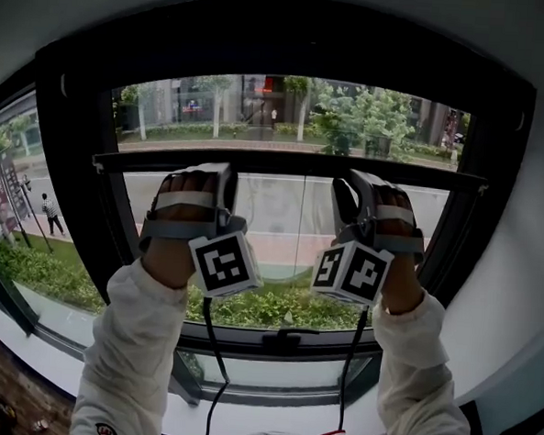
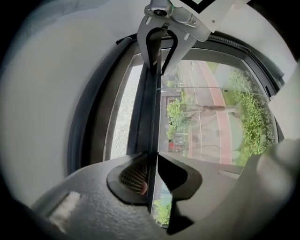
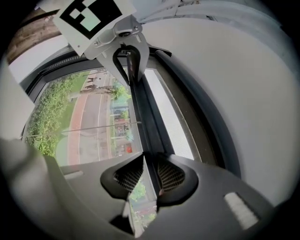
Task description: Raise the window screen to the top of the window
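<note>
The window screen's dark bottom bar (image 1: 289,167) runs level across the window, about a third of the way down the pane. Both grippers hold it from below. My left gripper (image 1: 221,183) is shut on the bar's thin lip left of centre, and my right gripper (image 1: 347,191) is shut on it right of centre. In the left gripper view the lip (image 2: 149,108) passes between the pads of my left gripper (image 2: 154,161), with pale mesh (image 2: 125,117) beside it. In the right gripper view my right gripper (image 3: 149,164) clamps the same lip (image 3: 145,122) next to the mesh (image 3: 171,124).
A thick black window frame (image 1: 68,163) surrounds the glass, with a white sill (image 1: 61,365) below and a latch (image 1: 287,340) on the lower rail. Cables (image 1: 211,346) hang from the grippers. Outside are trees, a road and a pedestrian (image 1: 50,212).
</note>
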`<state>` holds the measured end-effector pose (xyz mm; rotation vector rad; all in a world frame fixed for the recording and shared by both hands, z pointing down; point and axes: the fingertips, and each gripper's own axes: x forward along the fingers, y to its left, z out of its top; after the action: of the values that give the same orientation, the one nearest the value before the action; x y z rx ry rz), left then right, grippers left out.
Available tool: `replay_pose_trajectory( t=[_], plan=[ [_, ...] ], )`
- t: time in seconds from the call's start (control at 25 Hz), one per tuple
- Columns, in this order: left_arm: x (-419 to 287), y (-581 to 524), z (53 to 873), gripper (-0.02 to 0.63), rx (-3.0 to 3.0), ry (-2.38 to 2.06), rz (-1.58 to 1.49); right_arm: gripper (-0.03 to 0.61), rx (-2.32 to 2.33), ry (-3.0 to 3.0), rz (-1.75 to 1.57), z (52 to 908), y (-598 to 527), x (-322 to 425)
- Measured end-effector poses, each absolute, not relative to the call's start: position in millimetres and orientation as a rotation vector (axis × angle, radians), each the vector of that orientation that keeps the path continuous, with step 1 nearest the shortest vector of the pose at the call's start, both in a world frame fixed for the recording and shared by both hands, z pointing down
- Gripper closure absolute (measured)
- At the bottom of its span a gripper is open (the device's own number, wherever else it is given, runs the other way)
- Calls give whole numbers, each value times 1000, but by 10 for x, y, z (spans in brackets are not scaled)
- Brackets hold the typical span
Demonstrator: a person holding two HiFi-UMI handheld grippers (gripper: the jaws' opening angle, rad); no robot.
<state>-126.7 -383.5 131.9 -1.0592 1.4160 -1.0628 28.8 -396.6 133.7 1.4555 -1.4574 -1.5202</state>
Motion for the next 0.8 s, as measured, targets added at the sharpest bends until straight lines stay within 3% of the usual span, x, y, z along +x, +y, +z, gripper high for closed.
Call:
replay_pose_trajectory(
  t=[0.8],
  plan=[
    [-1303,-3850,679,535,-991,1448,-970,474,1536,-1396,-1593,728,-3997,253]
  ],
)
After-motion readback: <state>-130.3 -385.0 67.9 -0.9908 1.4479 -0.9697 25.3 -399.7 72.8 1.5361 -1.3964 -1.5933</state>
